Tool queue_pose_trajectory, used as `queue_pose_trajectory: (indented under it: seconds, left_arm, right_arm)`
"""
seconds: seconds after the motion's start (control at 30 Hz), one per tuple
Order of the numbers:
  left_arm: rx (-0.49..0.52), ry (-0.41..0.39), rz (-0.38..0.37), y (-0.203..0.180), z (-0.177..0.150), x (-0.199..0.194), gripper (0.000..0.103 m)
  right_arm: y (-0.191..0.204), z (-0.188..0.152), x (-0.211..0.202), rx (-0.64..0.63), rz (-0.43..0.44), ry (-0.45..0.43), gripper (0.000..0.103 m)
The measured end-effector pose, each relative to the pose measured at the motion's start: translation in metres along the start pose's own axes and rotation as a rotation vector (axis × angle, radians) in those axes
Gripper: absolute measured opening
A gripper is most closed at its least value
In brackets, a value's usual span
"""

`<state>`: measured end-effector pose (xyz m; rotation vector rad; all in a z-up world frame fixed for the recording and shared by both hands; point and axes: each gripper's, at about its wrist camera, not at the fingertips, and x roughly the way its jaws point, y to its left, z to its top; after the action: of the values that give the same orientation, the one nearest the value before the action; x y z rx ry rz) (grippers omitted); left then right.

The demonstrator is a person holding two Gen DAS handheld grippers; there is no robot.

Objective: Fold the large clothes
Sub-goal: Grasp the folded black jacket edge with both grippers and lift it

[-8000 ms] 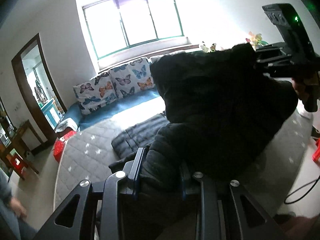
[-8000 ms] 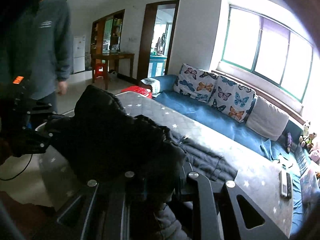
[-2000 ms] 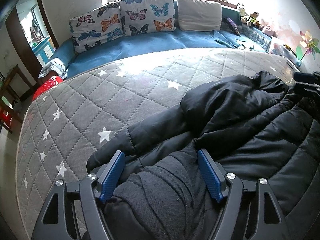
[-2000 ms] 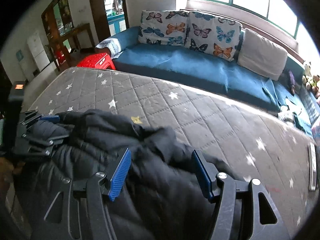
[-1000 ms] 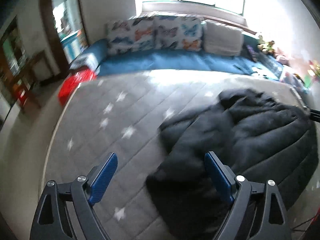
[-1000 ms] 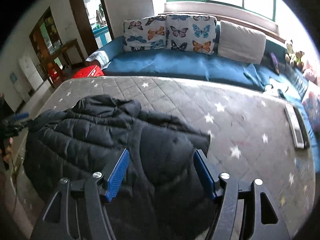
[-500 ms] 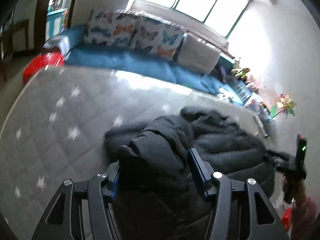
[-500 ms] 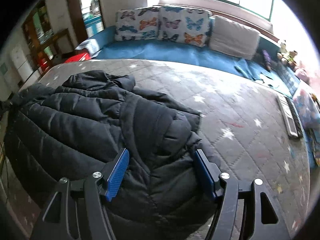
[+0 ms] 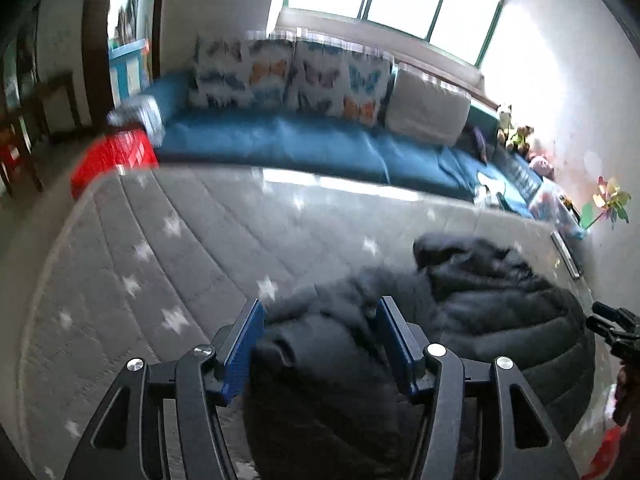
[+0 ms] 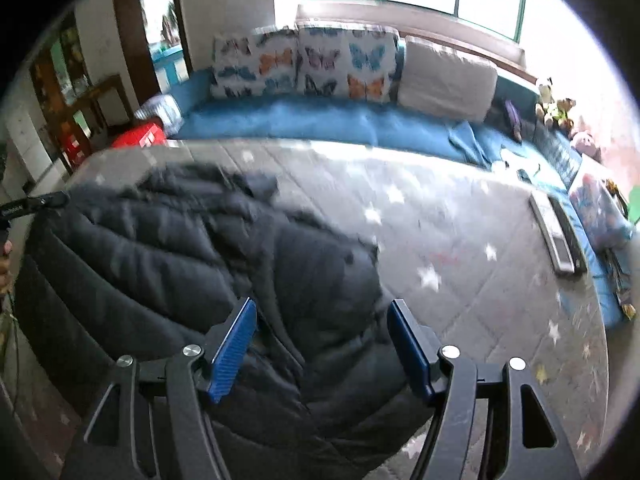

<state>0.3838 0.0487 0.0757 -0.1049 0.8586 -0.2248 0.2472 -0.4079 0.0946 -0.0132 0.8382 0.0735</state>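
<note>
Left tongs (image 9: 320, 336): clamped on a bunched fold of the black puffer jacket (image 9: 500, 312). Right tongs (image 10: 322, 336): pads apart, over the jacket, not pressing it. Jacket lies spread on the grey star-quilted mattress (image 9: 160, 240), blue sofa (image 10: 320, 124) beyond.

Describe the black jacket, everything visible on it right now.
The black jacket is a puffy quilted coat with horizontal stitched channels, matte and soft-looking. It lies crumpled on the grey star-patterned mattress, bunched at the near edge. The left tongs are clamped on a thick gathered fold of it. The right tongs straddle another part, blue pads apart from the fabric. Collar, sleeves or zip cannot be told through the blur.
</note>
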Motion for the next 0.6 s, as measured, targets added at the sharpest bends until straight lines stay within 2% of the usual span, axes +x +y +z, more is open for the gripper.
queue_pose_trajectory:
  seconds: [0.07,0.13,0.2,0.27,0.33,0.47,0.6]
  left_arm:
    - [0.042,-0.046,-0.025,-0.011,0.003,-0.021,0.061]
    - [0.074,-0.052,-0.050,-0.023,0.002,-0.030,0.061]
    - [0.117,-0.020,-0.082,-0.037,0.004,-0.023,0.060]
    - [0.122,0.043,-0.074,-0.049,0.006,-0.004,0.058]
    - [0.097,0.119,-0.097,-0.054,0.006,0.020,0.055]
    - [0.124,0.178,-0.017,-0.060,-0.005,0.056,0.055]
    - [0.138,0.218,0.008,-0.062,-0.003,0.077,0.058]
  right_arm:
    - [0.011,0.005,-0.004,-0.018,0.053,-0.012,0.073]
    - [0.021,0.006,0.001,-0.045,0.105,-0.001,0.073]
    - [0.033,0.008,0.012,-0.057,0.146,0.014,0.073]
    - [0.038,0.009,0.024,-0.073,0.146,0.033,0.073]
    - [0.040,0.009,0.041,-0.082,0.118,0.068,0.073]
    - [0.029,0.005,0.060,-0.041,0.113,0.104,0.073]
    - [0.021,0.003,0.067,-0.025,0.110,0.112,0.073]
